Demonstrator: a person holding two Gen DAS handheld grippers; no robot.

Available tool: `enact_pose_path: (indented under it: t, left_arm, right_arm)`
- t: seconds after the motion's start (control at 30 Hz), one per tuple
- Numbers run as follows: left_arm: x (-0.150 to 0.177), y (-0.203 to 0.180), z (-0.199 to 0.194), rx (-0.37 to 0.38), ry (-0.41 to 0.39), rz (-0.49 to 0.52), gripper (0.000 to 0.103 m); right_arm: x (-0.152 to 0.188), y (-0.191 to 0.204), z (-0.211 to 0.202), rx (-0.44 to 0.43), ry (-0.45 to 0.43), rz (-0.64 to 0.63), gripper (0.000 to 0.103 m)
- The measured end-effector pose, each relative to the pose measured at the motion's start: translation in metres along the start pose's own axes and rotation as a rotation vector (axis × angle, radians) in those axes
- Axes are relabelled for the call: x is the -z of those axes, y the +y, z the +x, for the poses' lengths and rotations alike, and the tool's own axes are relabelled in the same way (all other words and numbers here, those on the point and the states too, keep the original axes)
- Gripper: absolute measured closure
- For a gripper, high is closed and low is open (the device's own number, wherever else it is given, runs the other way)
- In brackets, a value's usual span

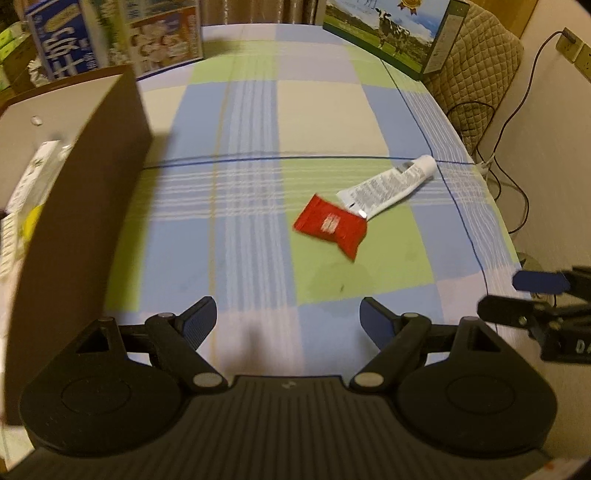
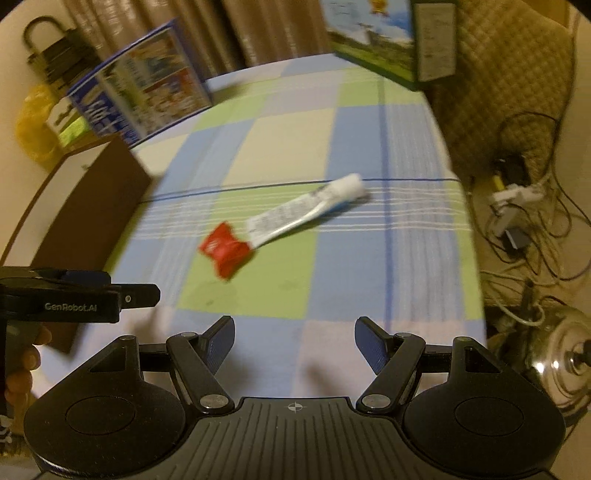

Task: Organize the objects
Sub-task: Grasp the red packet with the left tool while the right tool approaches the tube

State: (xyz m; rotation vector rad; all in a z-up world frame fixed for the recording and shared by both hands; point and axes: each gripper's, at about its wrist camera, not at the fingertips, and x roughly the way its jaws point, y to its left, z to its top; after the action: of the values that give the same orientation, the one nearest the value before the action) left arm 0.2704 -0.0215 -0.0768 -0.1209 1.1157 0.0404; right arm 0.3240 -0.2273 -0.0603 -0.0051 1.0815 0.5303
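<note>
A red sachet (image 1: 330, 229) lies on the checked tablecloth, touching the flat end of a white tube (image 1: 388, 186). Both show in the right wrist view too, the sachet (image 2: 226, 251) and the tube (image 2: 306, 208). A brown box (image 1: 77, 206) stands at the left and holds white packets (image 1: 33, 173). My left gripper (image 1: 288, 319) is open and empty, near the table's front edge, short of the sachet. My right gripper (image 2: 294, 341) is open and empty, also near the front edge. It shows at the right of the left wrist view (image 1: 524, 295).
Printed cartons (image 1: 162, 37) stand at the back left, and a cow-picture box (image 1: 391, 33) at the back right. A quilted chair (image 1: 480, 74) and cables (image 2: 517, 206) lie past the table's right edge. A metal pot (image 2: 561, 358) sits low right.
</note>
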Motion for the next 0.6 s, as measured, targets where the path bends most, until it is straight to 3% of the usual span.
enact_pose_path:
  t: [0.37, 0.6]
  left_arm:
    - [-0.037, -0.022, 0.063, 0.016, 0.008, -0.081, 0.023]
    - [-0.062, -0.024, 0.094, -0.016, 0.012, -0.175, 0.027]
  right_arm:
    - [-0.016, -0.053, 0.006, 0.104, -0.005, 0.103, 0.034]
    - [-0.021, -0.068, 0.013, 0.117, 0.006, 0.136, 0.034]
